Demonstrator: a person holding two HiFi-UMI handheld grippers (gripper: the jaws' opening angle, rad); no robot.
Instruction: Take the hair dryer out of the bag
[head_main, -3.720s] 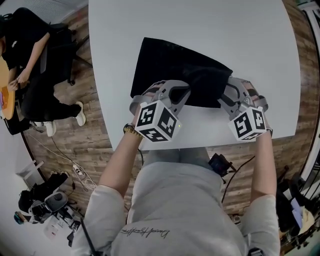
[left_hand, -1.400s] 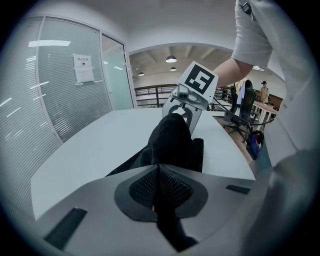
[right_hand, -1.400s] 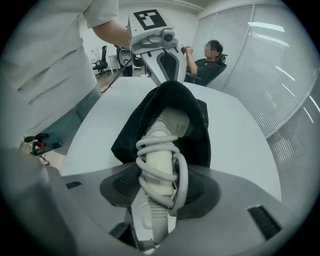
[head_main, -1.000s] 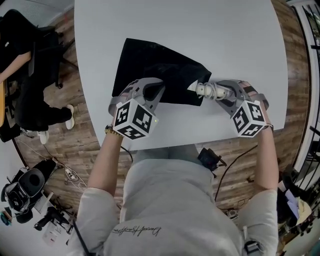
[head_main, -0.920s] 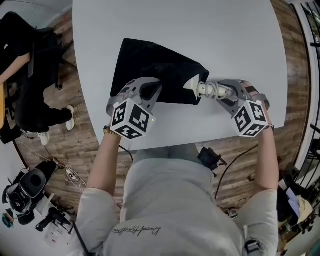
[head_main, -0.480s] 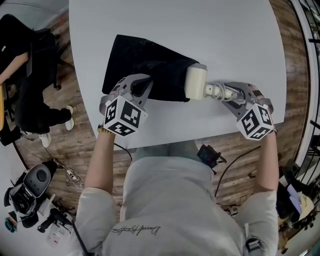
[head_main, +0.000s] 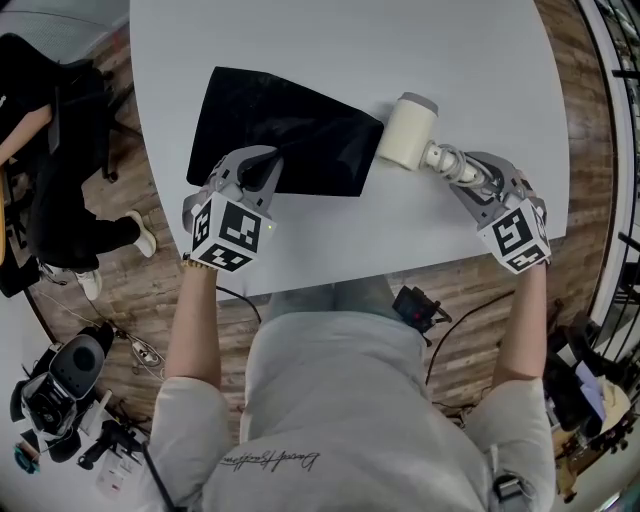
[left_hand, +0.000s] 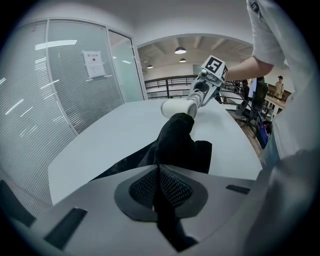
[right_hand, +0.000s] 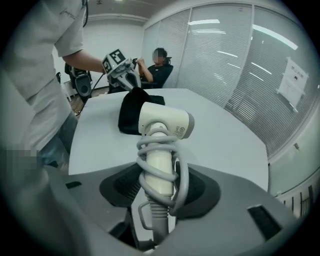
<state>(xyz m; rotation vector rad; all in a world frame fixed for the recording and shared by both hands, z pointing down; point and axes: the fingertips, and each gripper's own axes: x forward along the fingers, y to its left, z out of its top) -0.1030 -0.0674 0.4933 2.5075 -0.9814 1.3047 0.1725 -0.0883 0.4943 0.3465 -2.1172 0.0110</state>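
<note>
The left gripper (head_main: 268, 168) is shut tight on the near edge of the black bag (head_main: 310, 135), which lies on the left half of the table (head_main: 330, 40), and from above the gripper covers that bit of cloth. Just past the bag's right end, the white hair dryer (head_main: 404, 138) is out. The right gripper (head_main: 462, 172) squeezes its handle, with the grey cord (right_hand: 156, 142) wrapped round; the handle's bottom is hidden between the jaws.

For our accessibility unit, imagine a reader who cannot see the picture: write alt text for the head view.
Seen from above, the right tool grips a cream hair dryer by its cord-wrapped handle, just outside the right edge of a flat black bag on a white table. The left tool is shut on the bag's near edge.
</note>
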